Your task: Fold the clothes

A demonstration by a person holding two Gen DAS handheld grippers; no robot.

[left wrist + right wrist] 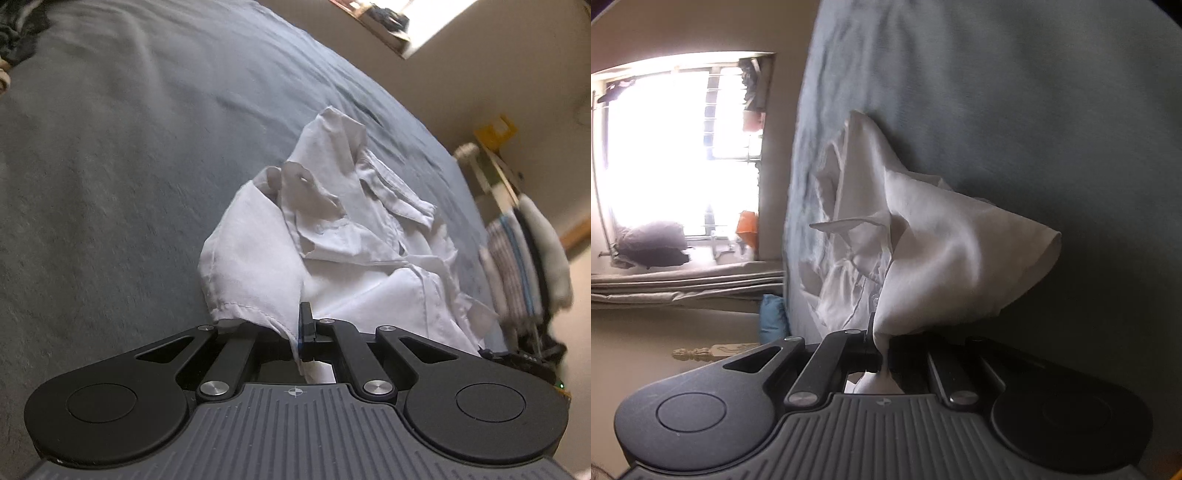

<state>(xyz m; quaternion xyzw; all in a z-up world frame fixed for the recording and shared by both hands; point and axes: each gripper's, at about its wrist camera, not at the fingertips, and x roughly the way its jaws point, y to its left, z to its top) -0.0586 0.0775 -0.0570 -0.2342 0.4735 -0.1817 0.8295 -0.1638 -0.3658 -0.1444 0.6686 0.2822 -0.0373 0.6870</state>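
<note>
The white shirt [332, 236] lay crumpled on the grey bedspread [110, 184], bunched ahead of both sets of jaws. The left gripper [301, 332] was pinching a stitched hem edge that ran down between its closed jaws; the right gripper [882, 354] was clamped on a gathered tuft of the same shirt [923, 251], which billowed up just beyond it. The cloth looked thin, light and limp, likely to sag and slip from a shallow pinch. Hems and seams seemed the firmest places to hold.
</note>
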